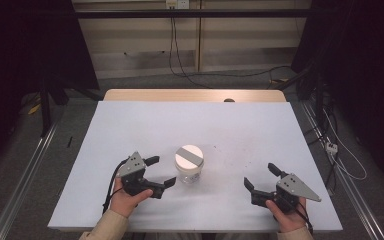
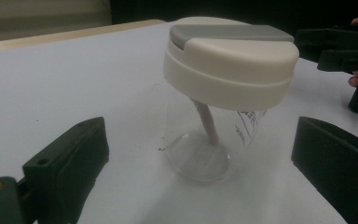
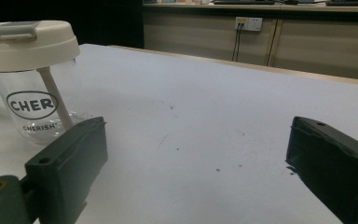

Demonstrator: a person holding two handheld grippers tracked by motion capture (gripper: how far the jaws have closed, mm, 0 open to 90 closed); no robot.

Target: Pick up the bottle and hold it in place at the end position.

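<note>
A clear plastic cup with a cream lid and a grey flap stands upright near the table's front middle. A pale straw runs down inside the cup. My left gripper is open just left of the cup, jaws wide and pointing at it without touching. In the left gripper view the cup sits between the two jaws, a little ahead of them. My right gripper is open at the front right, well away from the cup. The right gripper view shows the cup at far left, with "CHER" printed on it.
A pale sheet covers the table; a strip of wood shows at its far edge. Metal rails run along both sides on the floor. Cables lie on the floor at right. The right hand's gripper appears beyond the cup.
</note>
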